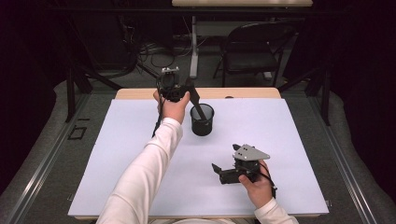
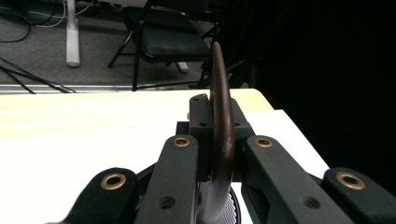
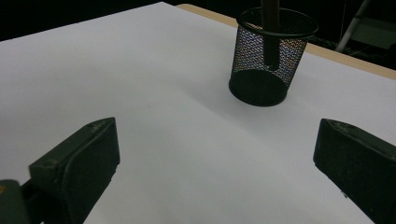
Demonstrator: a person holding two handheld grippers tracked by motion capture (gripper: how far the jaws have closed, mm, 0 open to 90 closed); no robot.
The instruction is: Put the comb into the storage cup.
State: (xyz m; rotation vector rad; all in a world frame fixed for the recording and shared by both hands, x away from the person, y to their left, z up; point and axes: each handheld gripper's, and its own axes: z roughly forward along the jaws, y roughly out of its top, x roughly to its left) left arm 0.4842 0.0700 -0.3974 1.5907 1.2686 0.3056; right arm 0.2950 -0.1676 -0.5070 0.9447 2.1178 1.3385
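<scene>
White sheet (image 1: 280, 140) over a wooden table, dark room w/ a folding chair (image 1: 254, 46) behind. Left gripper (image 1: 189, 91) is clamped on a dark, slim curved utensil (image 2: 223, 116), its lower end inside the black mesh cup (image 1: 202, 120) at table centre. Utensil looks rigid, light, smooth, so prob. slippery; grip mid-handle. Right gripper (image 1: 224, 173) idle near the front edge, jaws wide apart.

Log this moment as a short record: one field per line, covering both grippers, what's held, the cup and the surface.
left gripper: shut on a dark utensil handle, raised over the cup
utensil: lower end inside the cup, handle tilted; its type cannot be told
cup: black mesh, upright, on the sheet
right gripper: open, holding nothing, low over the near part of the sheet, apart from the cup
surface: white sheet on a wooden table
</scene>
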